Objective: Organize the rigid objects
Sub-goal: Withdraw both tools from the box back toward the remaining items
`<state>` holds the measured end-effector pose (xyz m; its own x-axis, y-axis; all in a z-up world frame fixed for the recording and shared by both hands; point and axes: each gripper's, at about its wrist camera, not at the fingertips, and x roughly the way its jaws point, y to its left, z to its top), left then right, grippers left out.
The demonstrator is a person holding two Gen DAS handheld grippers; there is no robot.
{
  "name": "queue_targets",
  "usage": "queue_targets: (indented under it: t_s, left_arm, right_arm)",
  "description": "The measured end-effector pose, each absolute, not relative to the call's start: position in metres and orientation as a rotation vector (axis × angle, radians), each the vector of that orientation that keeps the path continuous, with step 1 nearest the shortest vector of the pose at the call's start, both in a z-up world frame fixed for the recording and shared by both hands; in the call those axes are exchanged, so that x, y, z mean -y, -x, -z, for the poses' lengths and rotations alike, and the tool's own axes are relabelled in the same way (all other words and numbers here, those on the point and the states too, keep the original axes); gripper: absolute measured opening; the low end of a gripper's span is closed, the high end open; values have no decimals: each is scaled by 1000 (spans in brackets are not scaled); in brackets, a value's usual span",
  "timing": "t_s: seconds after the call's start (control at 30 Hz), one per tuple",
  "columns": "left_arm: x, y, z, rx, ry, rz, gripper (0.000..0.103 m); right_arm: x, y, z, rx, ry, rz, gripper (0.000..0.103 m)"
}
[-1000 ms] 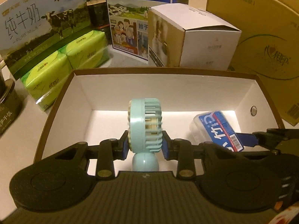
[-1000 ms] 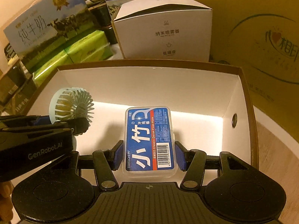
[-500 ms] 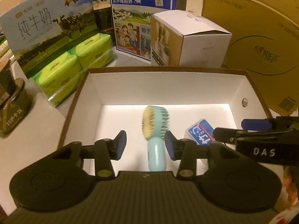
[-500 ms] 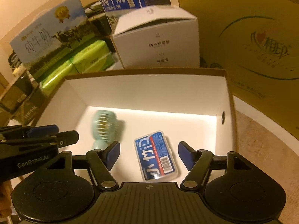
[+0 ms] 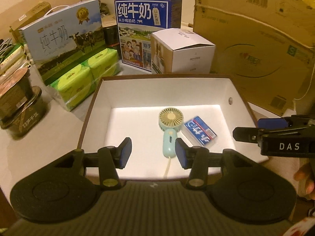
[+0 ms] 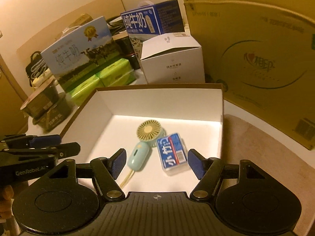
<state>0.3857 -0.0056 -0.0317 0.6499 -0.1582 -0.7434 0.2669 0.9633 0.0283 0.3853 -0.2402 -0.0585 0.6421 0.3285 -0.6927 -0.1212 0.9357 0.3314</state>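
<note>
Left wrist view: left tool (image 5: 153, 151) above the near edge of the white-lined box (image 5: 157, 89) on the desk (image 5: 39, 147), jaws opening, nothing between the pads. Mint handheld fan (image 5: 169, 129) lies flat on the box floor, cream grille facing up, handle and cord pointing to the near wall. Blue floss-pick case (image 5: 200, 130) lies just right of the fan, close beside it. Right tool (image 5: 256, 129) enters from the right edge, seen side-on, with fingertips (image 5: 303, 181) of a hand below it. Only this view shows the small round hole (image 5: 230, 99) in the box's right wall. Right wrist view: right tool (image 6: 156, 163) over the same box (image 6: 157, 100), jaws spread wide and empty. Fan (image 6: 144, 143) and case (image 6: 174, 154) lie side by side, apparently touching; the case label with white characters and barcode reads more clearly here. Left tool (image 6: 53, 146) shows at the left edge. This view adds a power strip (image 6: 41, 72) behind the milk carton (image 6: 80, 53) and the tan mat (image 6: 256, 147) right of the box.
</note>
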Motion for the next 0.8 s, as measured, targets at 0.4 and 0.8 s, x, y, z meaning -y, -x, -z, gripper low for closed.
queue_targets:
  t_s: [0.4, 0.8]
  left_arm:
    - [-15, -296, 15, -795, -113, 213, 49]
    - [-26, -224, 21, -798, -136, 182, 53]
  right_arm:
    - [249, -306, 43, -810, -286, -276, 70]
    - [249, -237, 49, -843, -279, -298, 70]
